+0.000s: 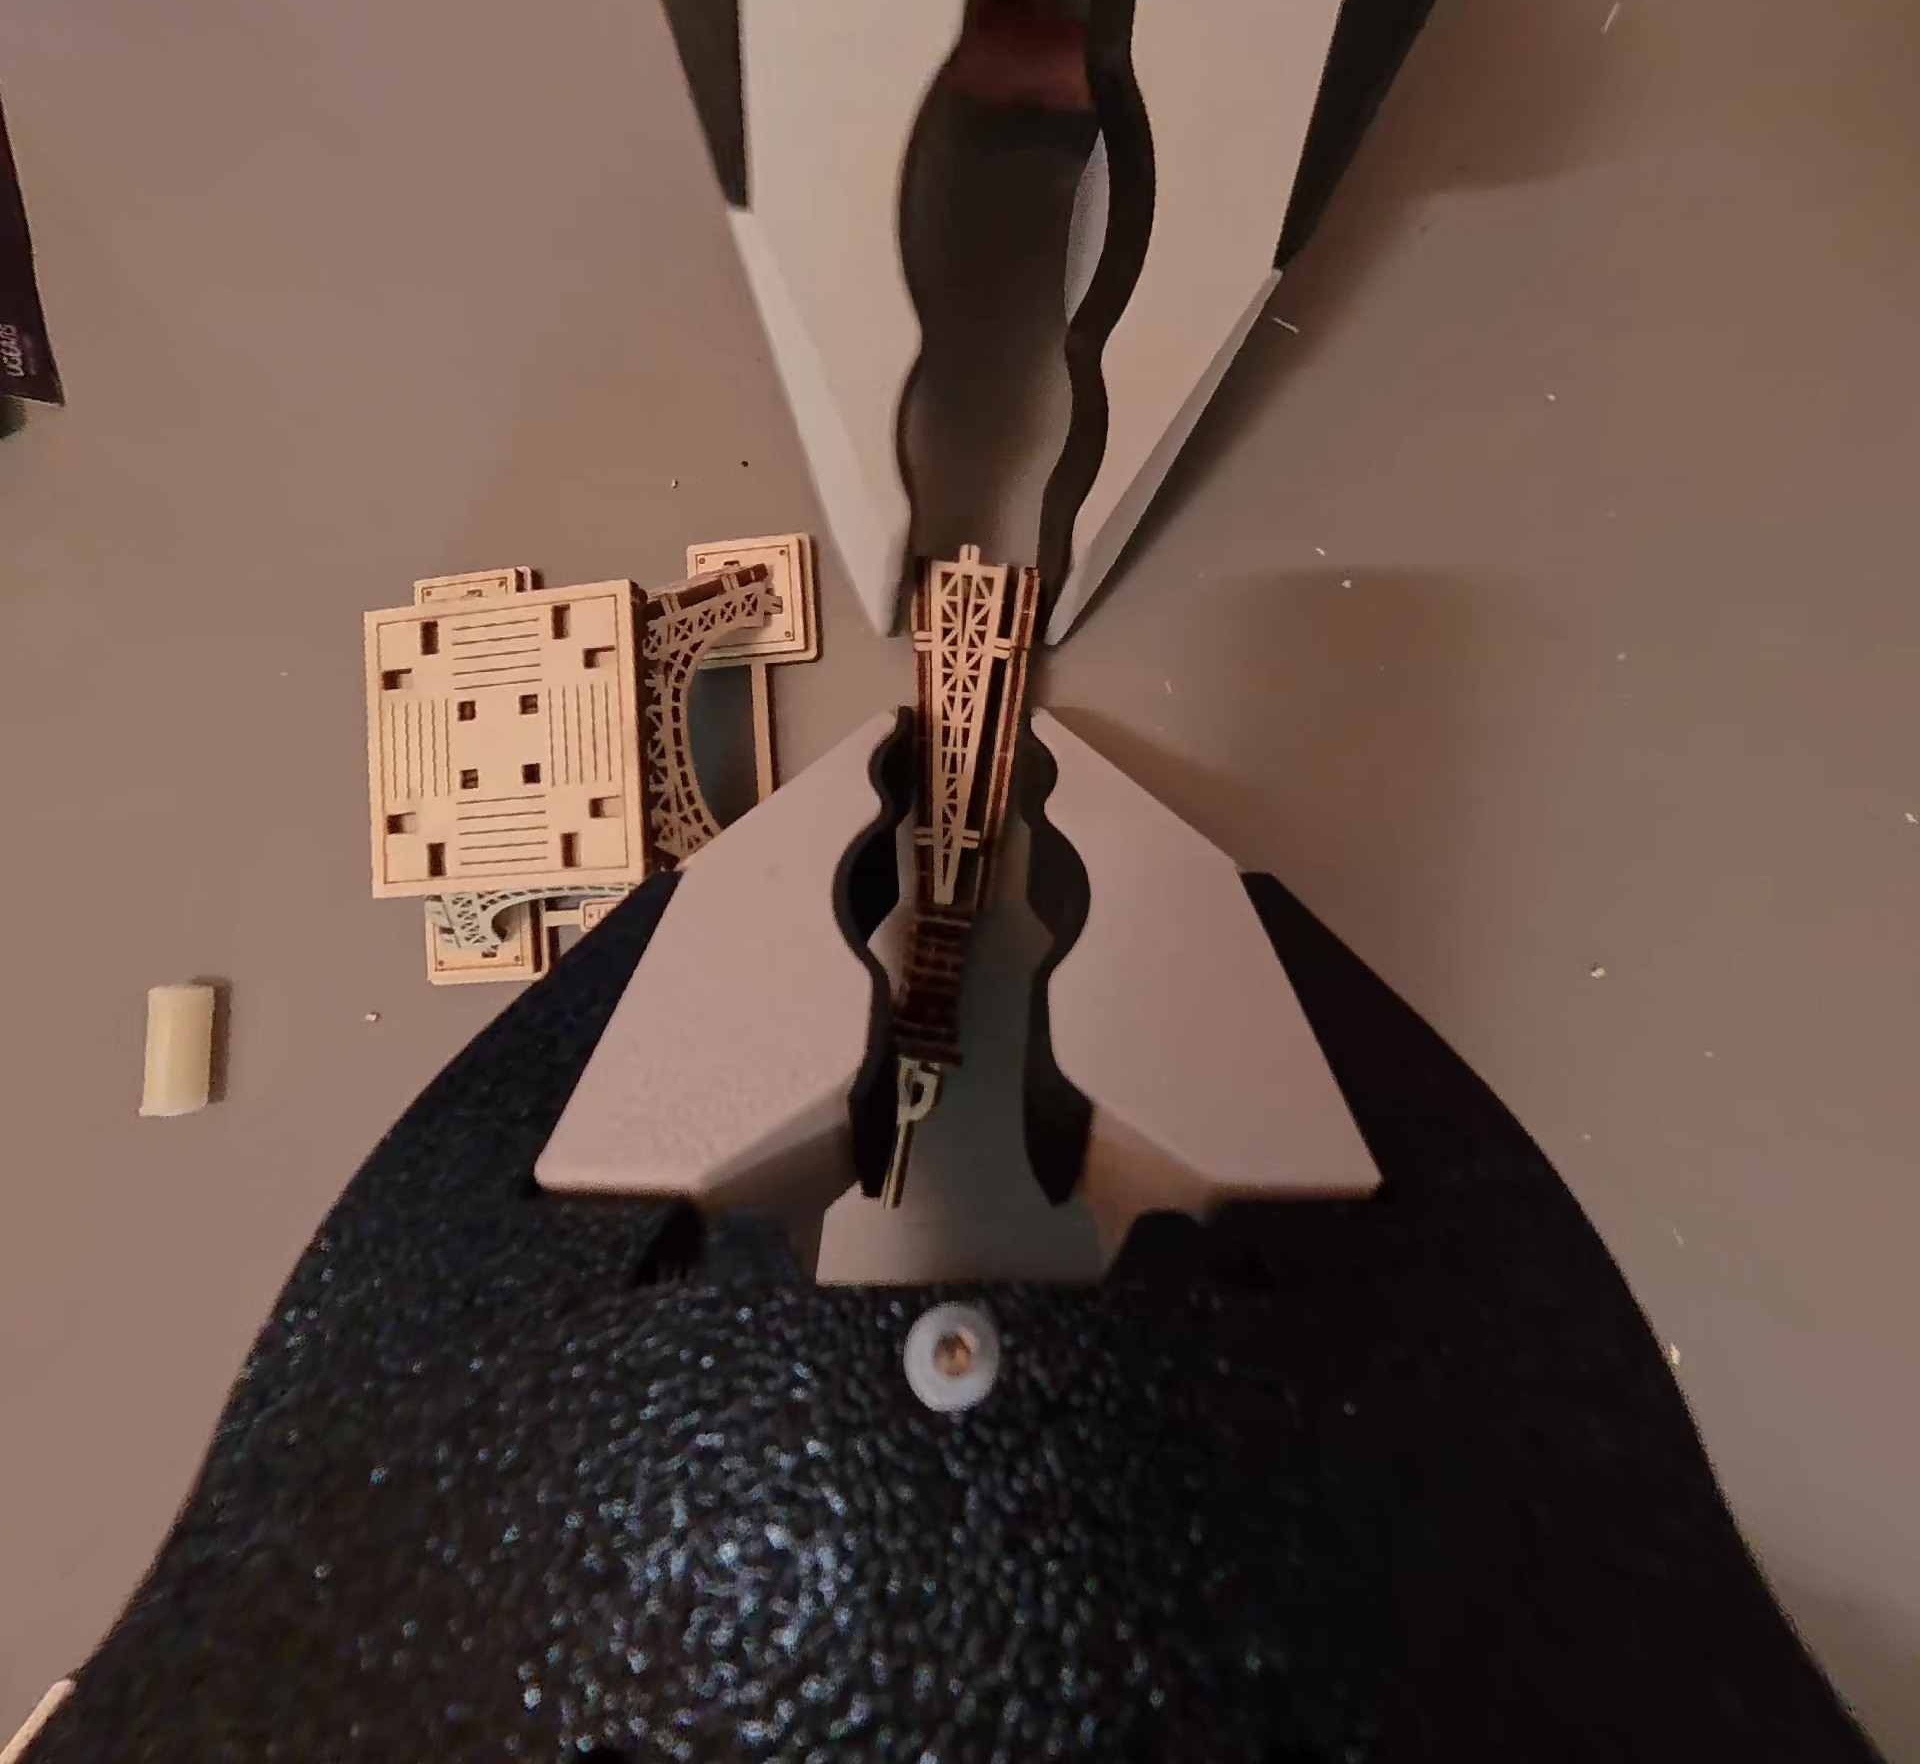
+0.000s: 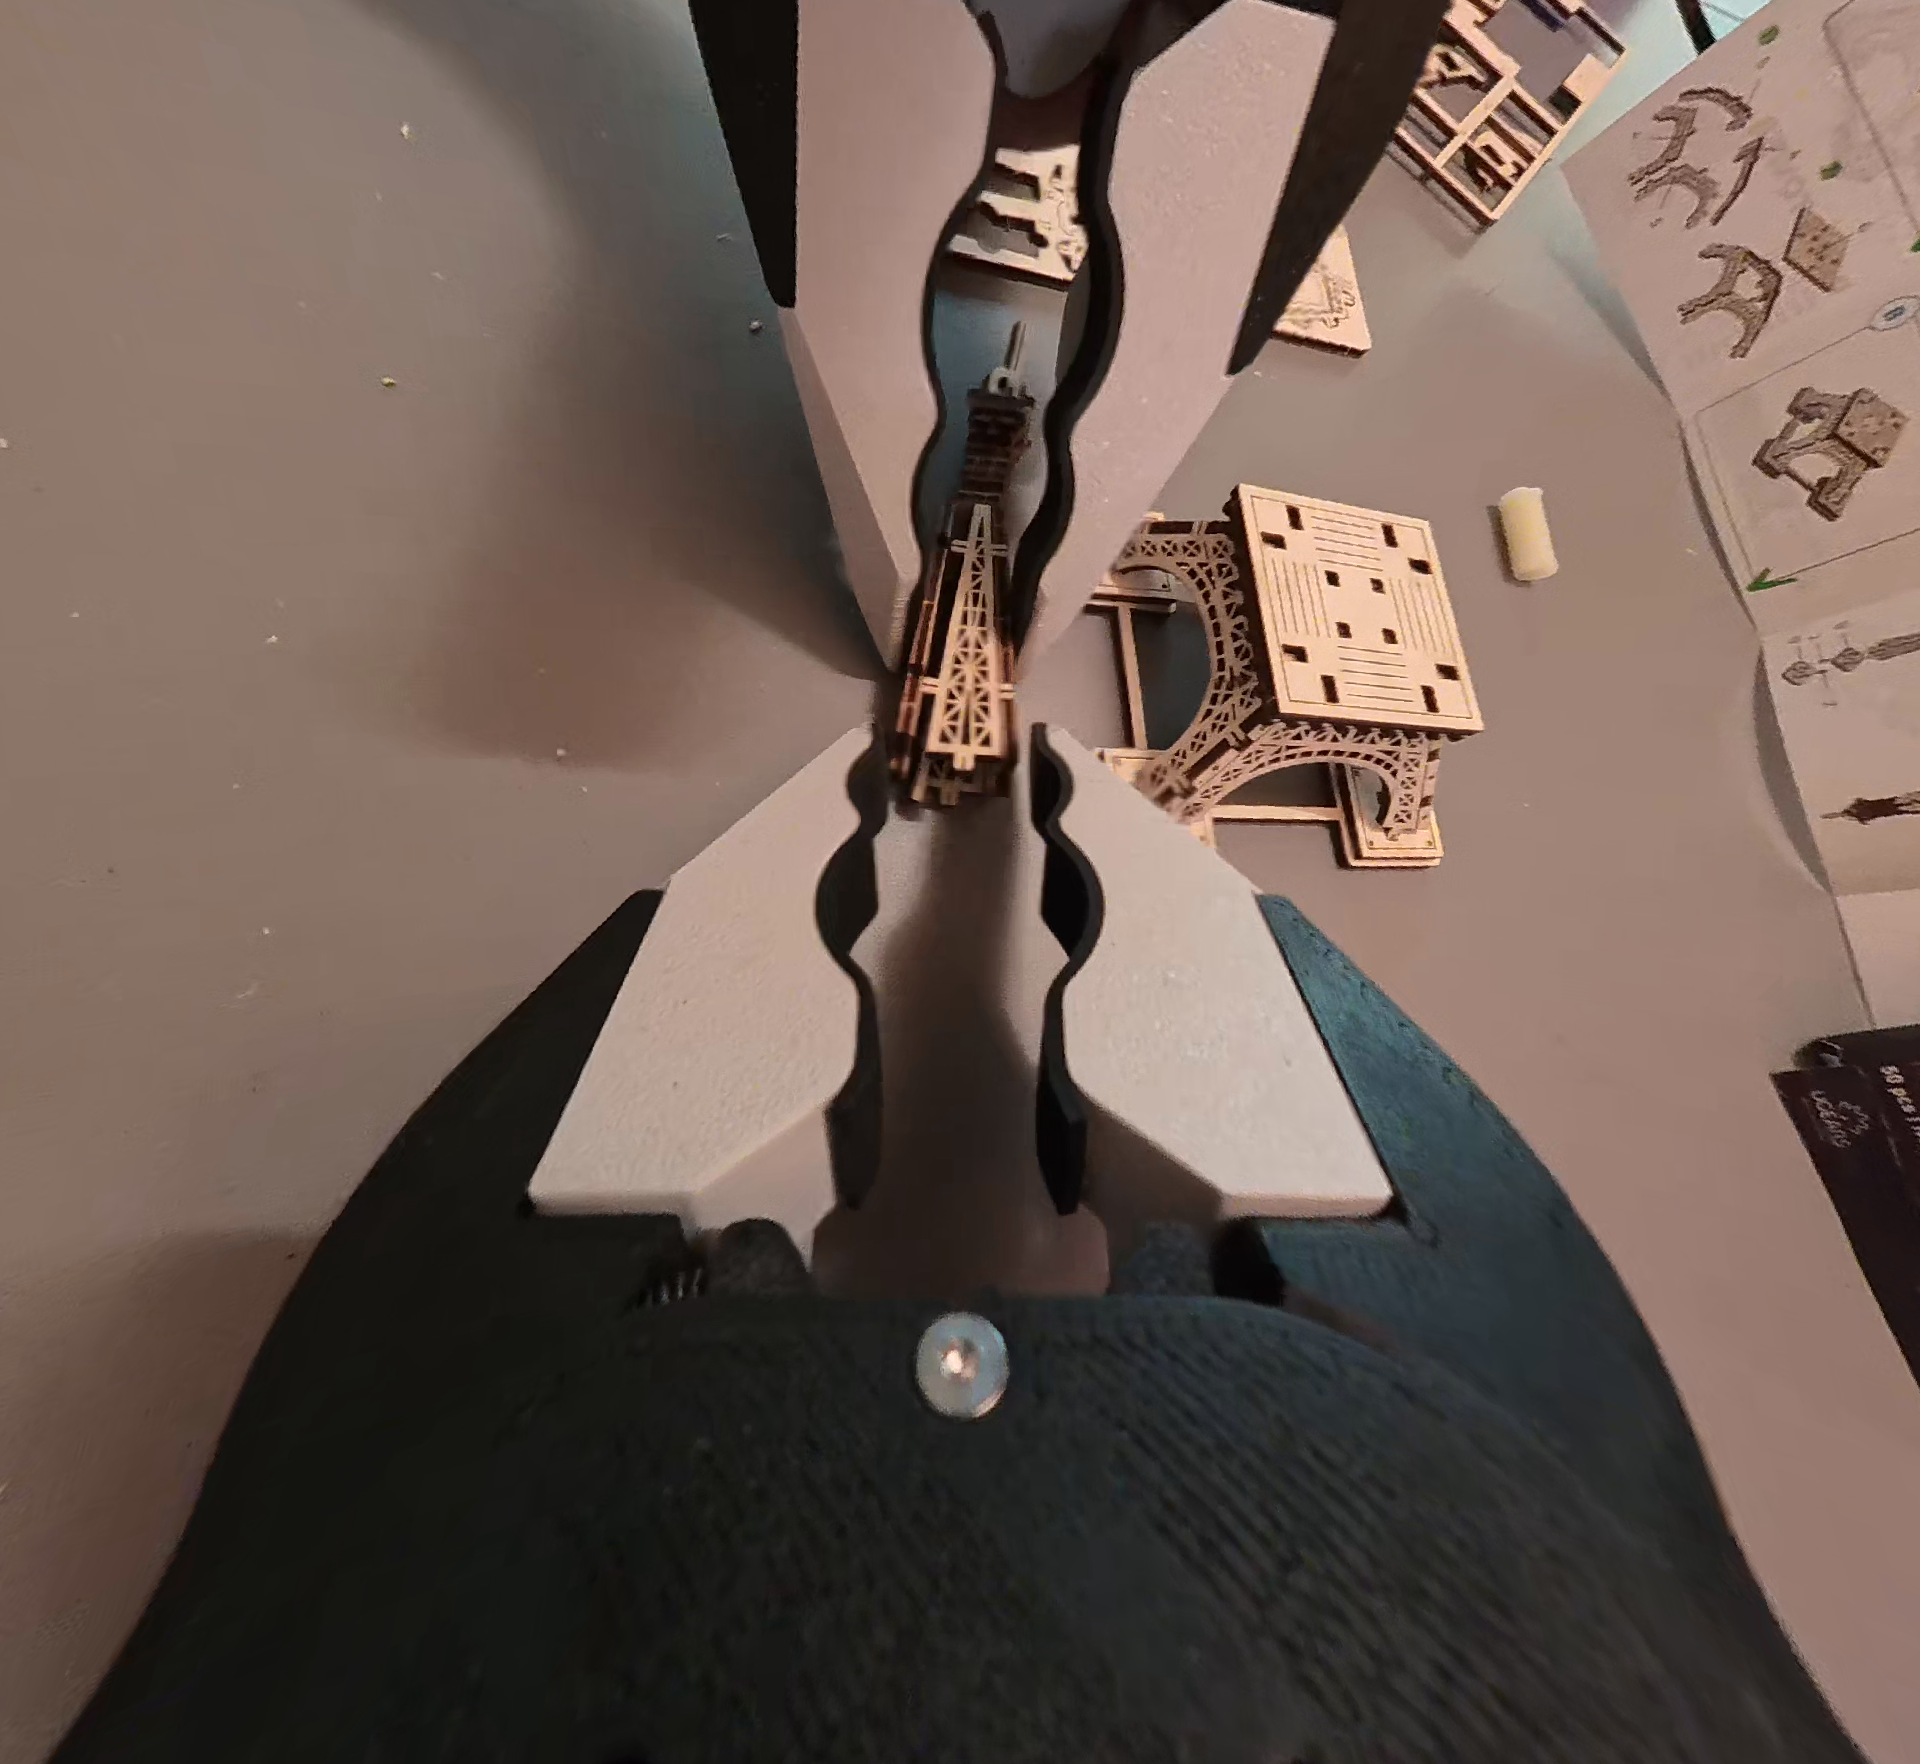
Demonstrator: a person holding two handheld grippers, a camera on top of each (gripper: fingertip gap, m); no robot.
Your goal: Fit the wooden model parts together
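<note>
Jaws of the left gripper [image 1: 958, 732] clenched the wooden spire [image 1: 968, 675]; the right gripper [image 2: 951, 748] bracketed its broad end, grip unclear. Nearby on the table [image 1: 312, 260] stood the arched tower base [image 2: 1351, 634]. A dark card [image 2: 1860, 1132] bore pale print.

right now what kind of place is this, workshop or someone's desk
Likely a hobby desk: a half-built wooden tower base, punched-out part sheets and an illustrated instruction sheet lie on a plain grey tabletop.

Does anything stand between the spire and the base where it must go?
Nothing visible does. The base's slotted top is bare, and no object lies between it and the spire in the left gripper.
</note>
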